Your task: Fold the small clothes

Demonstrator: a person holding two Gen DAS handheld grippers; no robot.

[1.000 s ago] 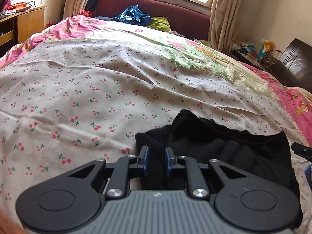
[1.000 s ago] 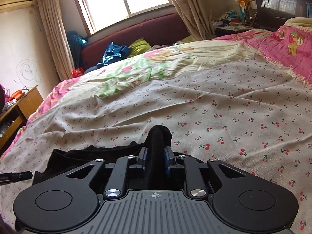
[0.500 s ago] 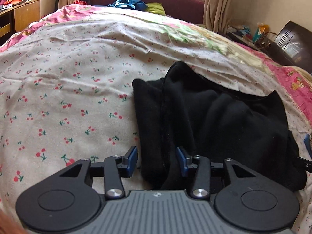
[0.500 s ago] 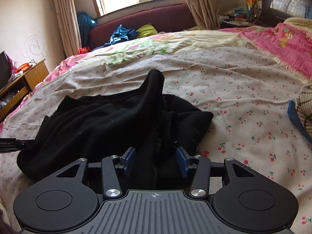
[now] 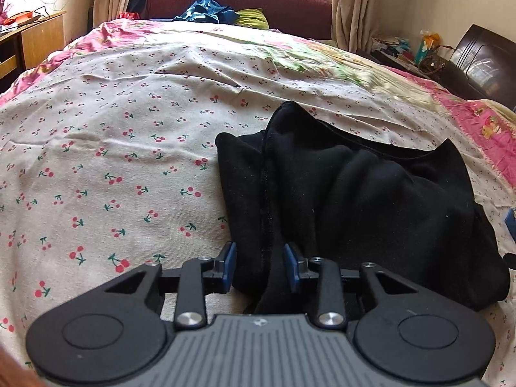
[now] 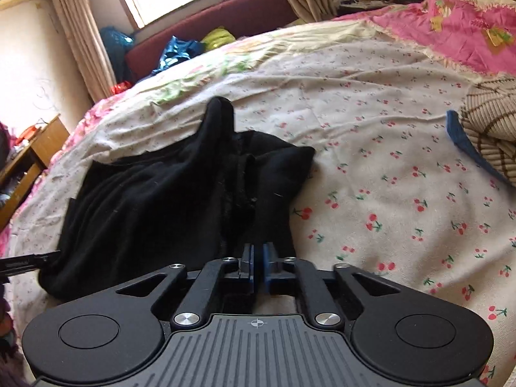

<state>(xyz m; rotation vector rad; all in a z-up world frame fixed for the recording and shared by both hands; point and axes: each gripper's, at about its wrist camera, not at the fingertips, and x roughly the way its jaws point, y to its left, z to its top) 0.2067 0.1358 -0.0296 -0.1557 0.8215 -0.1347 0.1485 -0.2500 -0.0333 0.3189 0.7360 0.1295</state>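
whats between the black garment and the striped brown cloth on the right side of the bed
Only bare cherry-print bedsheet, as the right wrist view shows. The black garment ends at its right corner; a blue cloth strip lies along the near edge of the striped brown cloth.

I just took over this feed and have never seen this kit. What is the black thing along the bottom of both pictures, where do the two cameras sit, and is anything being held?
There is no robot arm here. A person carries one hand-held gripper in each hand, and each has a wide-angle camera that looks forward along its two blue-padded fingers. The black shape at the bottom of each picture is that tool's own body.

One picture comes from the left hand-held gripper, the other from the right hand-held gripper. Both look across a bed with a cherry-print sheet.

On the sheet lies a crumpled black garment, which both views show. To the right, in the right view, sits a striped brown cloth.

The left jaws are closing with an edge of the garment between them. The right jaws are closing too, nearly together at the garment's near edge; whether they pinch cloth I cannot tell.
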